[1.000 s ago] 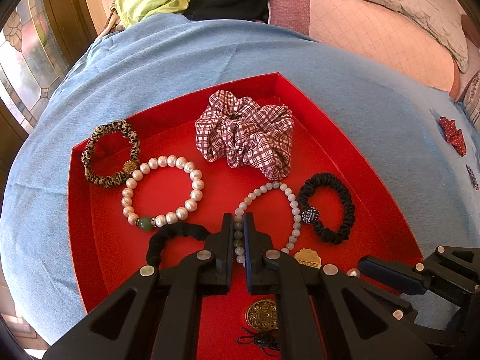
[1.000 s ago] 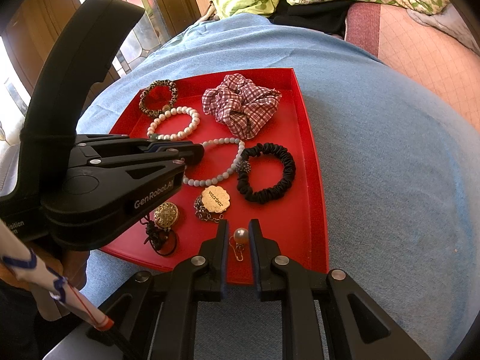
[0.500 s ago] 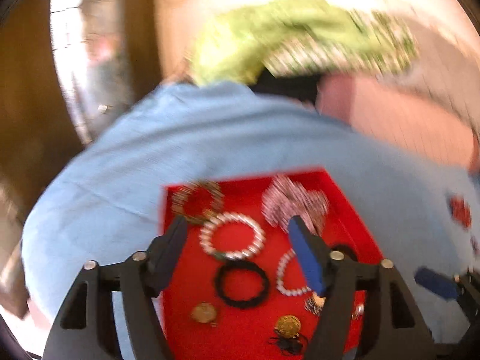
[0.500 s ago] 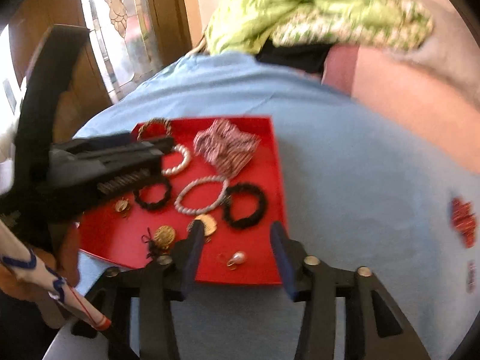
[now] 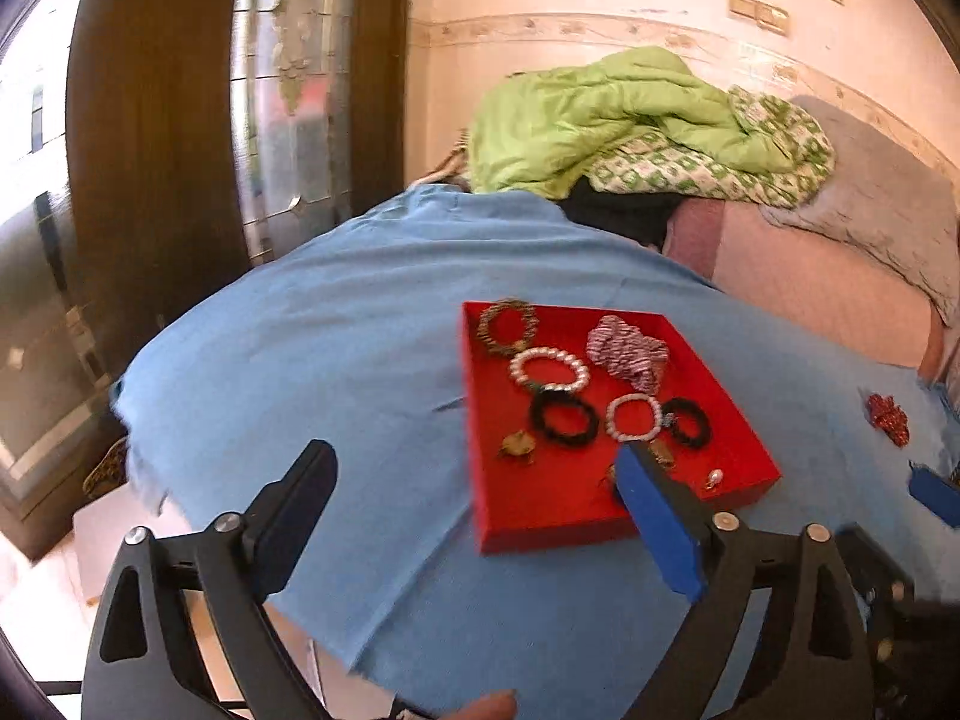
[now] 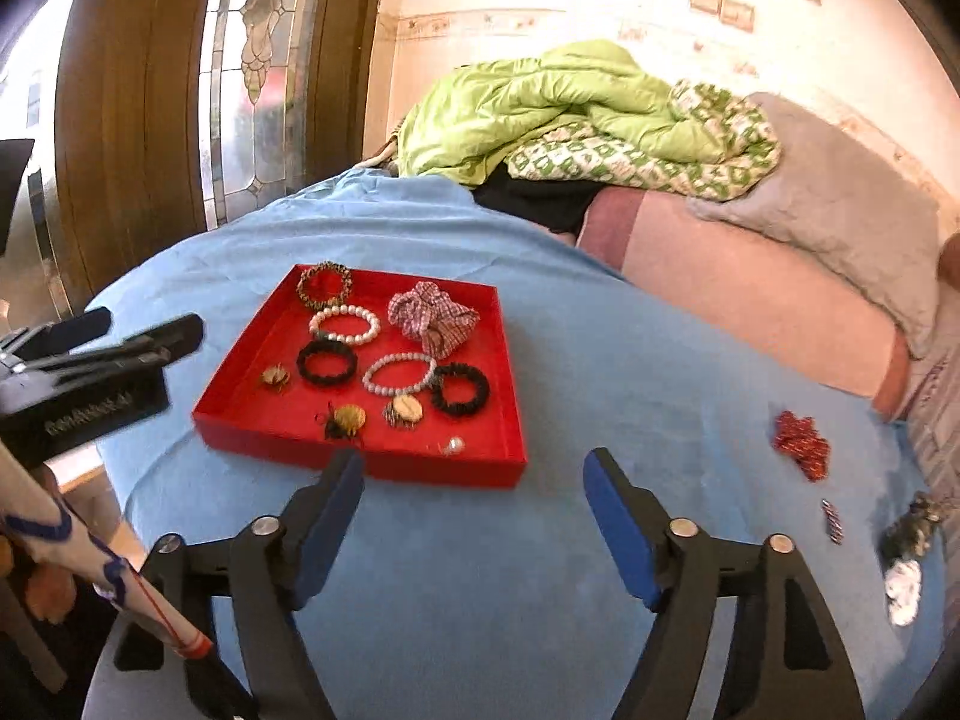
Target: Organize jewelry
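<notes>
A red tray (image 6: pixel 240 420) (image 5: pixel 486 510) lies on a blue cloth. In it lie a plaid scrunchie (image 6: pixel 433 318), a leopard hair tie (image 6: pixel 324 285), a pearl bracelet (image 6: pixel 345 324), a black hair tie (image 6: pixel 327 362), a grey bead bracelet (image 6: pixel 399 373), a black scrunchie (image 6: pixel 459 389), gold brooches (image 6: pixel 348 419) and a pearl earring (image 6: pixel 455 445). My left gripper (image 5: pixel 474 498) is open and empty, pulled back above the tray's near left corner. My right gripper (image 6: pixel 474 480) is open and empty, in front of the tray's near edge.
Loose pieces lie on the cloth at the right: a red ornament (image 6: pixel 801 443), a small striped piece (image 6: pixel 831 521), a dark cluster and a white piece (image 6: pixel 903 588). Bedding (image 6: pixel 570 114) is piled behind. A wooden door and window stand at the left.
Both grippers have opened and drawn back and up from the tray. The left let go of the black hair tie; the right let go of the pearl earring. Both items lie in the tray.
</notes>
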